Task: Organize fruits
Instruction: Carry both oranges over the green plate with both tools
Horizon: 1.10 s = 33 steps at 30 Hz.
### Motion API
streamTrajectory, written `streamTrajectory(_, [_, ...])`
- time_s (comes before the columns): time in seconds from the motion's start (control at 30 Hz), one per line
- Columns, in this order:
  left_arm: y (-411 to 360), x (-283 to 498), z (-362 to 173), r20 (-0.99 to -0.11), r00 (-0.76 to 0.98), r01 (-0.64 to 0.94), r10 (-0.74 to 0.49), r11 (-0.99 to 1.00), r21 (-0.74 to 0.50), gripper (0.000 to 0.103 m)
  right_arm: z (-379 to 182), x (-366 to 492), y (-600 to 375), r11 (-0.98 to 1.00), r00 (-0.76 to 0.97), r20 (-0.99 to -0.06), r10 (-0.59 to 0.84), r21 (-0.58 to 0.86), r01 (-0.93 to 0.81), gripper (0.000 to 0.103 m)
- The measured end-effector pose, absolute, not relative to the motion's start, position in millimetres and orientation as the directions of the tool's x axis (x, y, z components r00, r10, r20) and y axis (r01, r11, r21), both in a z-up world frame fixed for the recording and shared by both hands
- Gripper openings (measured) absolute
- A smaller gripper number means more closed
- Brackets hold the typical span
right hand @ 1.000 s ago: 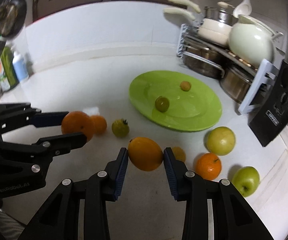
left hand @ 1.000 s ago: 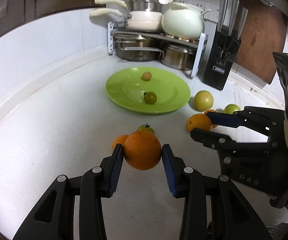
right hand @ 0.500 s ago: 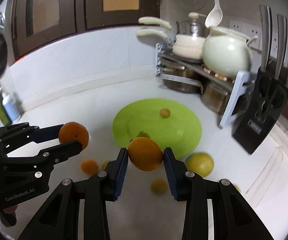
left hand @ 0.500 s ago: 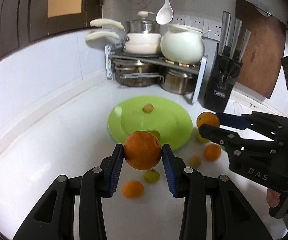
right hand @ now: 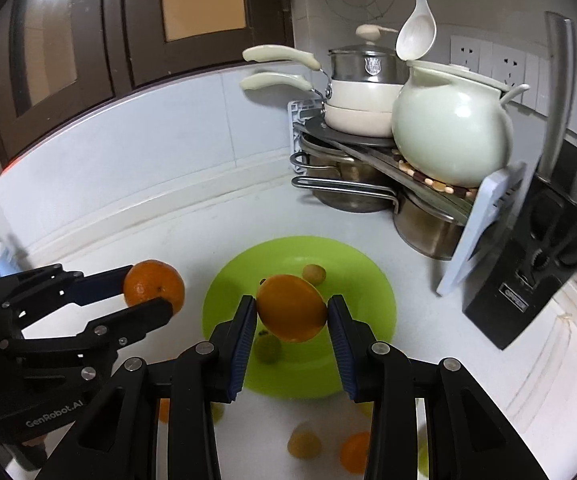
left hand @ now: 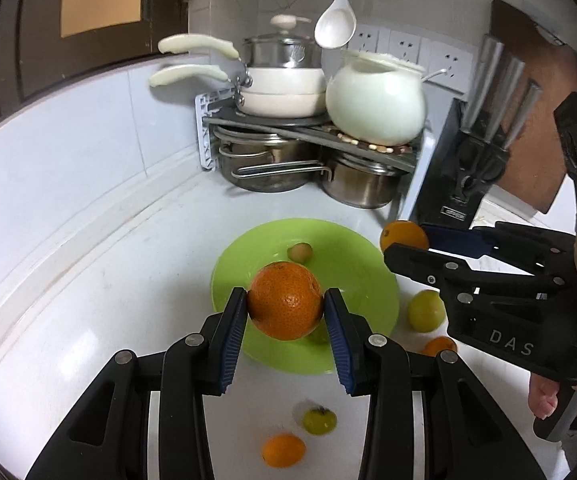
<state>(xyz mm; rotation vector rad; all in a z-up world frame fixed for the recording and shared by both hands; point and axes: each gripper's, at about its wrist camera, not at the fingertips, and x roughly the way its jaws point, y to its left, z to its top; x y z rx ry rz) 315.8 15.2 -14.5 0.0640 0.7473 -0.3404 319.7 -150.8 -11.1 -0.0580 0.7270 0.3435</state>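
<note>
Left tongs (left hand: 285,307): clamped on a pebbly orange (left hand: 284,300) — held above the green plate (left hand: 372,280), likely for release there.
Right tongs (right hand: 291,314): clamped on a smoother orange (right hand: 291,307), over the same plate.
Plate: at 12 o'clock from both, holding two small fruits.
Left view only: yellow-green fruit (left hand: 425,312) at 3 o'clock of the plate.
Right view only: blurred loose fruit at 6 o'clock — kind unclear.

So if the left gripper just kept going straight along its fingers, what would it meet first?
Probably the green plate. The left gripper, shut on an orange, points down over the plate's middle, so the orange would land there, close to the small fruit. Depth is unclear.
</note>
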Motion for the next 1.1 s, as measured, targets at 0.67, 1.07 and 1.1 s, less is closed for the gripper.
streamTrajectory(0.67, [-6, 418, -69, -0.817, 0.507, 0.352, -0.274, 0.931, -0.094, 0.039, -63, 411, -147, 0.951, 0.522, -0.814, 0.256, 0.114, -0.288, 0.038])
streamTrajectory(1.07, [-16, 447, -103, -0.865, 0.437, 0.368, -0.248, 0.926, -0.08, 0.039, -87, 436, -155, 0.956, 0.467, -0.851, 0.24, 0.122, -0.268, 0.038])
streamTrajectory(1.1, [-17, 448, -105, -0.866, 0.435, 0.369, -0.246, 0.926, -0.077, 0.039, -89, 437, -155, 0.956, 0.463, -0.854, 0.24, 0.123, -0.268, 0.038])
